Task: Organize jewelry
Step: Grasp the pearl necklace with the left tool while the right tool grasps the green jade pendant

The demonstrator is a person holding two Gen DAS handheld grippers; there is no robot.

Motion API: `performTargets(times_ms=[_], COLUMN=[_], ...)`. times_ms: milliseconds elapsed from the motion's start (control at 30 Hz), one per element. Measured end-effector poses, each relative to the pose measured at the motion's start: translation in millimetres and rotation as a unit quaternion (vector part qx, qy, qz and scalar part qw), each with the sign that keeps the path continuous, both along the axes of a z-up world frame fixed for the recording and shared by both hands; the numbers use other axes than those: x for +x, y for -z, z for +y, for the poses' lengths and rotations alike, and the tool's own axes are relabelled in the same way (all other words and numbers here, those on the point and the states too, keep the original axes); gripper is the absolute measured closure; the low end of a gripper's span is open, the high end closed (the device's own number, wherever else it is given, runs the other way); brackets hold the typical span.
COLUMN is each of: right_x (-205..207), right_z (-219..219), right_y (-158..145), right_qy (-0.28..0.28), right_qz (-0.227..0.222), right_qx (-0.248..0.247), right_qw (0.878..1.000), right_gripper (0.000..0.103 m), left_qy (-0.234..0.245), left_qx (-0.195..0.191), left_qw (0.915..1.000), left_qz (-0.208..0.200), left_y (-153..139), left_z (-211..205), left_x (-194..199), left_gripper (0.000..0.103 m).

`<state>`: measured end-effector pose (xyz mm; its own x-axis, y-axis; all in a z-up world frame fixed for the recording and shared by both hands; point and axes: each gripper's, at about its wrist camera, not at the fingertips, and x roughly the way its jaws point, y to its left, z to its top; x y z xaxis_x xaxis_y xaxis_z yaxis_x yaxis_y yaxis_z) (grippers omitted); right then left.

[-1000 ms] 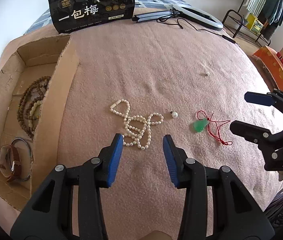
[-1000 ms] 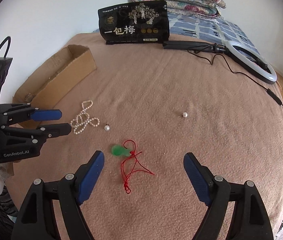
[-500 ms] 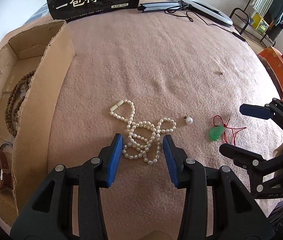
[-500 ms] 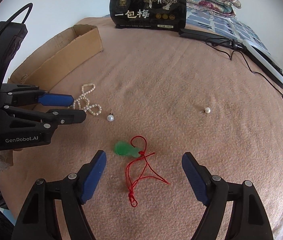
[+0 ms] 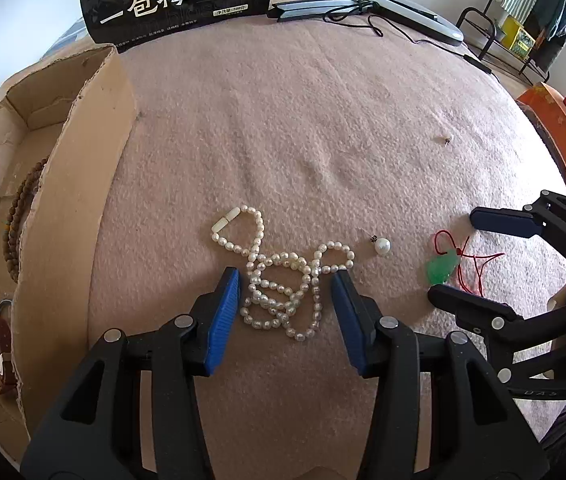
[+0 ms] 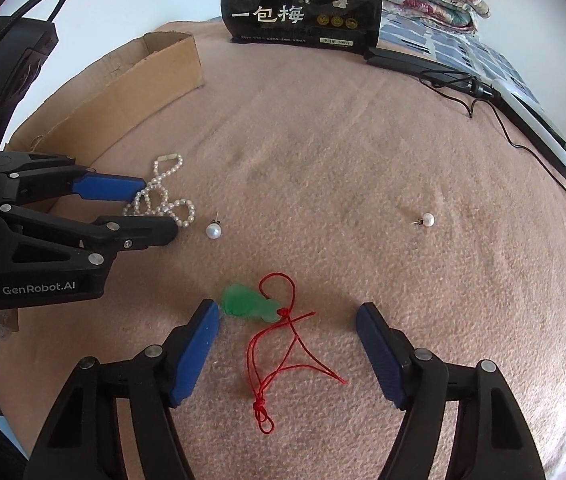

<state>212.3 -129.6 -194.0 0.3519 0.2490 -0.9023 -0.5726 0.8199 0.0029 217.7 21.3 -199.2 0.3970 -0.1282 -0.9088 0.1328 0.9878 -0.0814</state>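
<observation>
Left wrist view: left tongs [image 5: 285, 300] stand narrow, opening around the pearl necklace [image 5: 281, 280]; loops may spill. Right tongs [image 6: 288, 328], wide, closing, may snag the red cord [image 6: 283, 356] only.

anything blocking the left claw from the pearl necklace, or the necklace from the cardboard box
Nothing visible. The pearl necklace lies bare on the blanket between the fingers of the open left claw, which is opening. Only bare blanket lies between it and the cardboard box, whose near wall it must clear.

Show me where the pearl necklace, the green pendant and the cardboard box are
pearl necklace [image 5: 283, 284], left wrist view, on the tangled middle strands.
green pendant [image 6: 245, 302], right wrist view, on the stone's body.
cardboard box [image 5: 79, 184], left wrist view, on its near side wall.
</observation>
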Motion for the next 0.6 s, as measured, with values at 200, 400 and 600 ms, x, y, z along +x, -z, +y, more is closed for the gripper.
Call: performTargets(times_ms=[200, 400, 600], right_x=[-0.1, -1.6, -3.9], right_z=[3.3, 2.1, 0.8], right_y=[-0.6, -2.1, -5.2], right_qy=[-0.007, -0.008, -0.004], right_qz=[0.002, 0.005, 0.002], right_qx=[0.003, 0.007, 0.012], right_qw=[1.000, 1.000, 1.000], right_gripper=[0.056, 0.073, 0.074], left_qy=[-0.001, 0.005, -0.001], left_qx=[-0.011, -0.008, -0.020], left_qw=[0.9999, 0.9999, 0.9997], left_qz=[0.000, -0.005, -0.010], left_y=[-1.2, -3.9, -10.9], left_z=[2.8, 1.5, 5.4], left_x=[3.0, -1.4, -3.6], left_gripper=[0.088, 0.097, 0.098])
